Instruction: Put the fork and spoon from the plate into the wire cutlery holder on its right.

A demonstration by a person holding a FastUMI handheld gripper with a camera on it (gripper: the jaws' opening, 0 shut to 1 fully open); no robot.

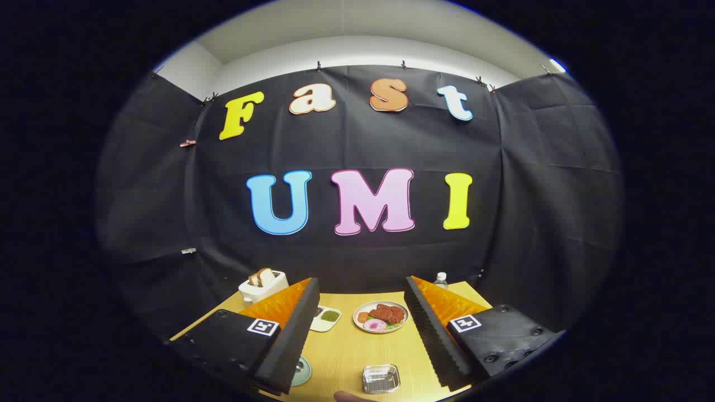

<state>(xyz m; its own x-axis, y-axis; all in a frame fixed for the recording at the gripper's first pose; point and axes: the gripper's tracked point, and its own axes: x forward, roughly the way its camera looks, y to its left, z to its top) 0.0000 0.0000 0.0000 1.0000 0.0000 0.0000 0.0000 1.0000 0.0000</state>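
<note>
My gripper (362, 285) is held well above the wooden table (346, 352) and stands open, with nothing between its ridged black fingers (290, 335). Down between the fingers, near the table's front edge, sits the small wire cutlery holder (381, 378), seen from above and looking empty. To its left the rim of a pale green plate (301, 371) peeks out from behind the left finger, which hides most of it. I cannot make out the fork or the spoon.
Beyond the fingers lie a plate of meat and vegetables (381, 316) and a white two-part sauce dish (325, 318). A white toaster with bread (262, 285) stands back left, a water bottle (441, 280) back right. A fingertip-like shape (352, 396) shows at the front edge.
</note>
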